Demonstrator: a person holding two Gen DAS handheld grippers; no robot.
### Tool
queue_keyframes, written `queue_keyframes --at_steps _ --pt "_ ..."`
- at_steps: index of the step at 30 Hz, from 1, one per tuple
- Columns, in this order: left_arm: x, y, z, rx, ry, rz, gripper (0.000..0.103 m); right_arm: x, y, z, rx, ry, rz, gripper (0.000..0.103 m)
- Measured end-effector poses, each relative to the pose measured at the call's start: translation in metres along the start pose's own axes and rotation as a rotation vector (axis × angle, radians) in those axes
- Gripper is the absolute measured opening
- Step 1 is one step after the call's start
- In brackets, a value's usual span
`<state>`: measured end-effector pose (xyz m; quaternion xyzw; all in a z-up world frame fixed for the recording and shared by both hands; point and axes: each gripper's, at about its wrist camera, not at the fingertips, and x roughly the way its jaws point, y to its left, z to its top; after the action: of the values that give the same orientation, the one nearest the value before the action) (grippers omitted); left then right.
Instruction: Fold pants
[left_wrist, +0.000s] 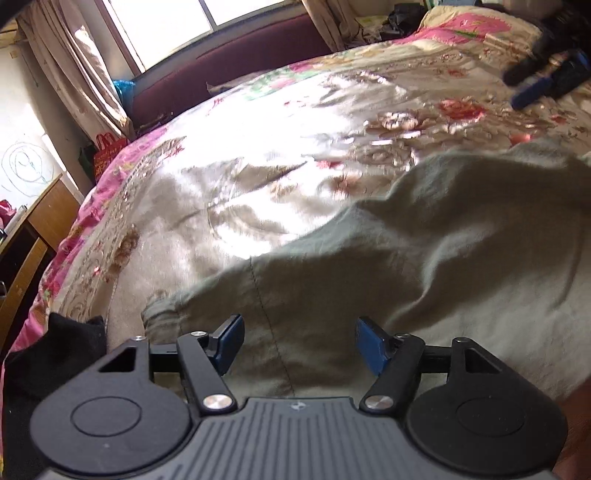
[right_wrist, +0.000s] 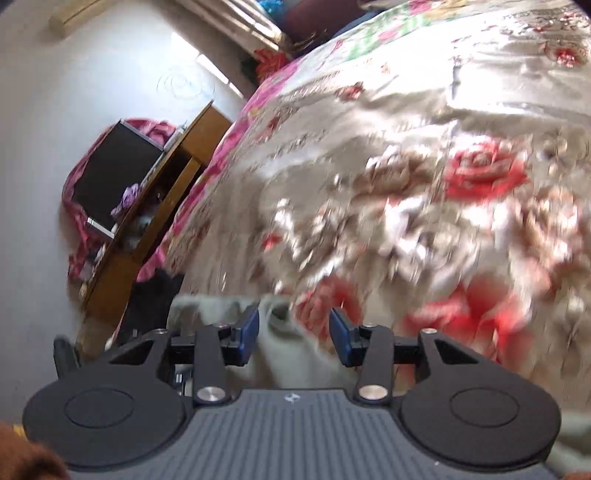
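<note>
The left gripper (left_wrist: 299, 341) is seen with its blue-padded fingers (left_wrist: 231, 343) spread wide, nothing being held between them. It is poised over the near end of the pants (left_wrist: 406, 266), a grey-green garment whose cuffed hem lies just to the left of the left finger. Whether the pads touch the cloth cannot be told. A seam is seen running down the fabric between the two fingers. From there the pants are spread to the right and farther away, rumpled, across the floral bedspread (left_wrist: 229, 177). A black cloth (left_wrist: 55, 350) is draped at the near left edge of the bed, beside the hem.

The right gripper (left_wrist: 546, 79) is seen blurred at the far right in the left wrist view, above the bedspread and well apart from the pants. In its own view the right gripper (right_wrist: 294, 334) is likewise held wide, with nothing between its fingers (right_wrist: 249, 328). A pale fold of the pants (right_wrist: 280, 354) is seen under and between them; this view is strongly blurred. Beyond lies the bedspread (right_wrist: 406, 147) with red roses. To the left of the bed a wooden desk (right_wrist: 155, 206) is placed against the wall, with a dark screen (right_wrist: 114, 173) on it. A window (left_wrist: 166, 26) with curtains (left_wrist: 85, 74) is seen at the far side.
</note>
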<state>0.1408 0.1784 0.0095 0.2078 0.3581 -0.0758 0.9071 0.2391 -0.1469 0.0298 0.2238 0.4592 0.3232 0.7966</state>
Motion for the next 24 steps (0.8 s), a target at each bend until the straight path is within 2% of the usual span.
queue_keyframes --at_steps 1,2,3,4,5,6,7,8,9,10,11,12,14,16,17,20,22,24 --pt "-0.004 -0.003 0.005 0.002 -0.032 -0.013 0.081 -0.004 -0.001 -0.02 0.014 0.027 0.008 0.044" --pt "-0.006 -0.008 0.009 0.007 -0.063 -0.034 0.081 -0.005 -0.005 -0.036 0.042 0.06 0.026 0.04" --pt "-0.007 -0.013 0.013 0.014 -0.086 -0.058 0.081 -0.006 -0.012 -0.049 0.055 0.085 -0.003 0.036" --pt "-0.006 -0.02 0.015 0.031 -0.103 -0.086 0.081 -0.008 -0.023 -0.06 0.053 0.094 -0.099 0.036" --pt "-0.005 -0.028 0.014 0.056 -0.107 -0.1 0.081 -0.011 -0.033 -0.067 0.046 0.08 -0.204 0.016" --pt "-0.002 -0.036 0.011 0.089 -0.099 -0.098 0.081 -0.02 -0.049 -0.072 0.06 0.024 -0.238 0.002" --pt "0.001 -0.044 0.005 0.13 -0.081 -0.098 0.081 -0.032 -0.066 -0.074 0.112 -0.021 -0.258 0.0" --pt "0.002 -0.05 -0.001 0.164 -0.063 -0.101 0.081 -0.05 -0.088 -0.073 0.211 -0.096 -0.285 0.0" --pt "0.001 -0.055 -0.008 0.188 -0.067 -0.086 0.081 -0.069 -0.103 -0.072 0.25 -0.176 -0.32 0.0" --pt "-0.003 -0.058 -0.014 0.198 -0.083 -0.07 0.08 -0.087 -0.111 -0.074 0.254 -0.246 -0.413 0.0" --pt "-0.006 -0.06 -0.015 0.198 -0.083 -0.063 0.079 -0.104 -0.116 -0.079 0.269 -0.292 -0.496 0.009" --pt "-0.008 -0.062 -0.015 0.2 -0.077 -0.053 0.079 -0.124 -0.118 -0.087 0.295 -0.335 -0.521 0.014" --pt "-0.013 -0.067 -0.012 0.221 -0.078 -0.022 0.078 -0.165 -0.115 -0.114 0.343 -0.42 -0.526 0.014" --pt "-0.02 -0.078 -0.006 0.255 -0.095 -0.012 0.078 -0.201 -0.11 -0.145 0.37 -0.489 -0.585 0.016" --pt "-0.026 -0.084 -0.002 0.271 -0.117 -0.02 0.078 -0.214 -0.112 -0.158 0.372 -0.505 -0.616 0.021" --pt "-0.043 -0.112 0.018 0.355 -0.217 -0.046 0.078 -0.237 -0.117 -0.174 0.331 -0.527 -0.715 0.023" --pt "-0.047 -0.133 0.035 0.393 -0.279 -0.091 0.078 -0.234 -0.12 -0.162 0.219 -0.463 -0.75 0.025" --pt "-0.048 -0.158 0.057 0.418 -0.318 -0.169 0.078 -0.223 -0.12 -0.144 0.107 -0.406 -0.792 0.032"
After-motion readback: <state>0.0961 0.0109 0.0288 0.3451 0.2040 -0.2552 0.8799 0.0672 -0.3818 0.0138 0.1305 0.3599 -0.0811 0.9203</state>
